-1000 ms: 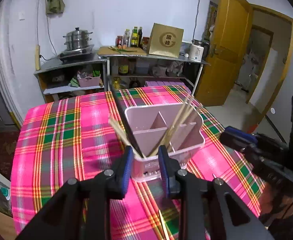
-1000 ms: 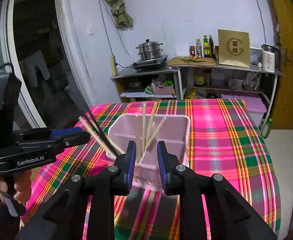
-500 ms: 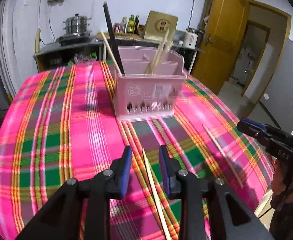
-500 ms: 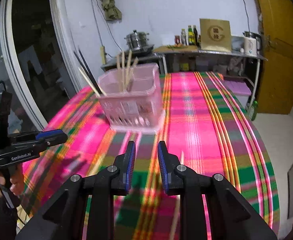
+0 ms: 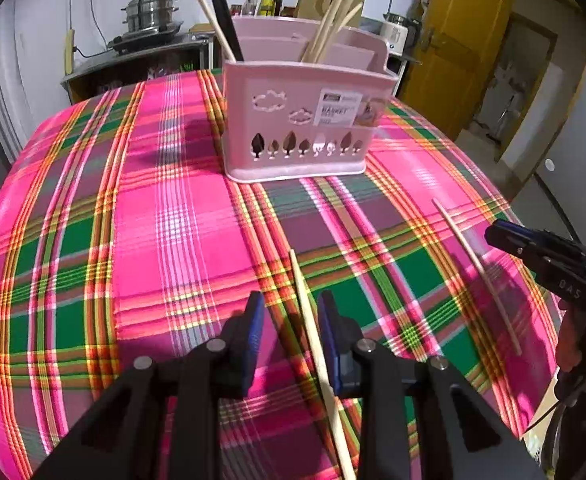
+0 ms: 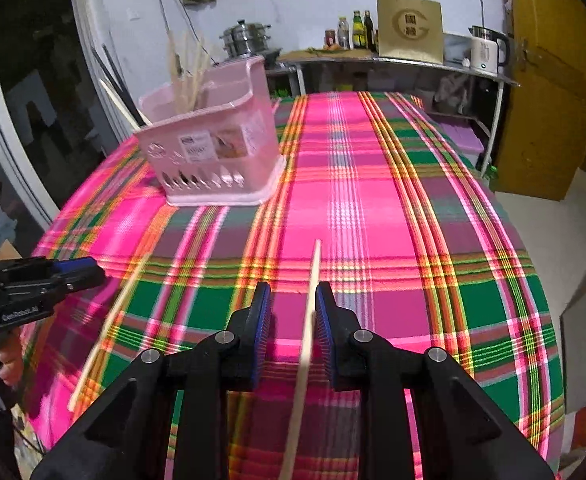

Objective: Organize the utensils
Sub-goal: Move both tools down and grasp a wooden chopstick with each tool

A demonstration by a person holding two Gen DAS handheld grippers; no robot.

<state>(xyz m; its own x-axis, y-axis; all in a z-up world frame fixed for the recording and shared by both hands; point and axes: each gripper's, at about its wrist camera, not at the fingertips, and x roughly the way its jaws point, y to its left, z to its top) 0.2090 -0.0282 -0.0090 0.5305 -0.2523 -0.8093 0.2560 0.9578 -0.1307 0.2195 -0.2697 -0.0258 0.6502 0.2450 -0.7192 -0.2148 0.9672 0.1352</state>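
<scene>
Left wrist view being taken low over surface (image 5: 165,216), facing pink basket (image 5: 305,120) and far shelves. Right wrist view being aimed likewise from the right, low and near. Basket (image 6: 213,148), plaid surface (image 6: 373,184) being shared by both.

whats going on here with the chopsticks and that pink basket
A person holds a claw in each hand. The left claw and right claw are open, each straddling a loose wooden chopstick on the plaid tablecloth. The pink utensil basket already holds several chopsticks.
</scene>
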